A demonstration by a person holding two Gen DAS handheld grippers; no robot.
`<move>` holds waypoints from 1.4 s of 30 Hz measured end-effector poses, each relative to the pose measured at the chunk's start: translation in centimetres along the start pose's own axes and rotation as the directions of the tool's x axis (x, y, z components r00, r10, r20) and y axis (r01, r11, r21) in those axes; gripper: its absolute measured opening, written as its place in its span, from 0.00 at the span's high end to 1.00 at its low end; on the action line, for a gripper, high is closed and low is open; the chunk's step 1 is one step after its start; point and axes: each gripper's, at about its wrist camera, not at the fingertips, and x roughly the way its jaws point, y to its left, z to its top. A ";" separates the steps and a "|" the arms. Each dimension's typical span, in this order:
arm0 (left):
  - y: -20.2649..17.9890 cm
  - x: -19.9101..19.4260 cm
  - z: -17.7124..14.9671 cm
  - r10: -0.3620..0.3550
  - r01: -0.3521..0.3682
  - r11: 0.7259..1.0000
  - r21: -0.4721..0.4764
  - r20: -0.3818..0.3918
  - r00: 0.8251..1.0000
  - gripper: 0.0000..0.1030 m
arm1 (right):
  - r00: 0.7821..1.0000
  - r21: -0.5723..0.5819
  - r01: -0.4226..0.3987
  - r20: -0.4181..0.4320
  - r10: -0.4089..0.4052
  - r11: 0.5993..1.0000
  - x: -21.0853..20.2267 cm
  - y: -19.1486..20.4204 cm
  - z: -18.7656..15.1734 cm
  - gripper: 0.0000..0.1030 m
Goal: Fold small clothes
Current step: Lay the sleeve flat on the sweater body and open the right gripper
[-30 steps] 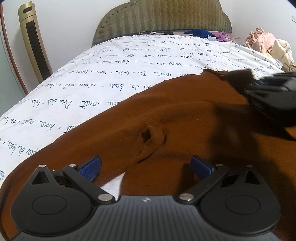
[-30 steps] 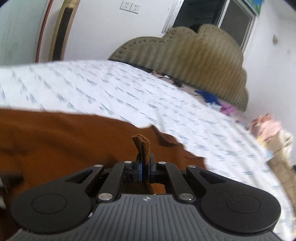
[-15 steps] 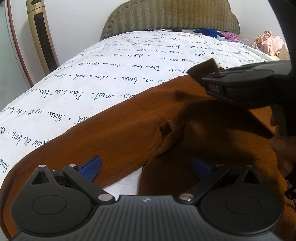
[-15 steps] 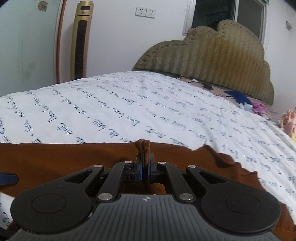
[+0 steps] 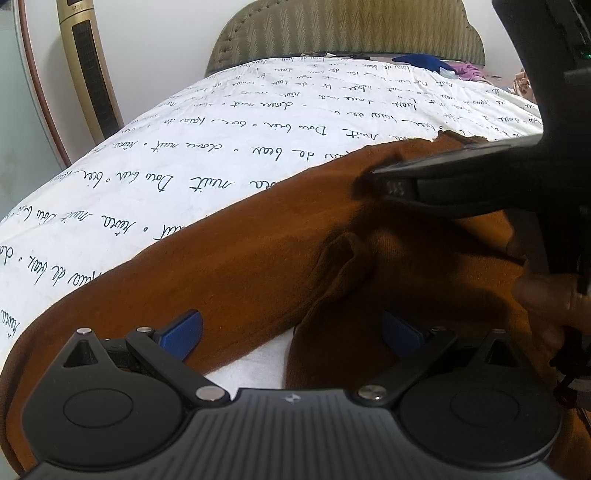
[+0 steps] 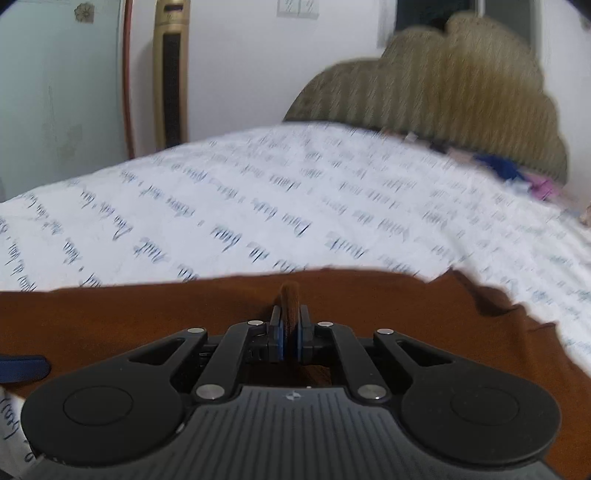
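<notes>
Left wrist view
- left gripper (image 5: 291,334): jaws spread wide, nothing pinched; the blue pads (image 5: 183,332) are seen low over the cloth.
- brown garment (image 5: 236,266): spread across the near part of the bed, a small pucker near its middle, a bit of sheet seen in a gap at the near edge.
- right gripper (image 5: 373,177): seen from the side at the right, tip at the garment's far edge.
- bedsheet (image 5: 258,122): white, covered in handwriting print.
- headboard (image 5: 343,33): at the far end.
- tower fan (image 5: 88,70): far left, by the wall.

Right wrist view (blurry)
- right gripper (image 6: 290,334): jaws nearly together and just been easing apart, with a fold of the brown garment (image 6: 147,317) still between the pads.
- clothes pile (image 6: 517,173): blue and pink, far right by the headboard.
</notes>
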 end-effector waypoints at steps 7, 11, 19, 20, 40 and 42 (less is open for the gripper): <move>0.6 0.2 0.1 0.005 -0.005 1.000 -0.016 -0.003 1.000 0.00 | 0.989 0.156 -0.103 0.123 0.085 0.982 -5.2 -2.2 0.2 0.58; 0.5 0.2 0.1 0.005 -0.005 1.000 -0.027 0.000 1.000 0.00 | 0.994 0.213 -0.072 0.090 0.054 0.974 -6.7 -3.6 -1.1 0.57; -0.1 -0.3 -0.2 0.008 -0.008 1.000 -0.002 0.010 1.000 0.00 | 0.996 0.167 0.042 -0.088 -0.028 0.985 -4.6 -3.4 -5.2 0.34; -0.1 -0.4 -0.2 0.011 -0.011 1.000 -0.002 0.011 1.000 0.00 | 0.997 0.175 0.039 -0.076 -0.026 0.984 -5.0 -3.5 -5.3 0.29; 1.0 -1.9 -1.0 0.060 -0.060 0.998 -0.007 0.024 0.998 0.00 | 0.999 0.274 0.030 0.016 -0.036 0.961 -9.7 -4.2 -8.1 0.02; 1.5 -2.2 -1.2 0.067 -0.067 0.998 -0.008 0.024 0.997 0.00 | 0.999 0.278 0.025 0.022 -0.033 0.960 -9.9 -4.1 -8.1 0.01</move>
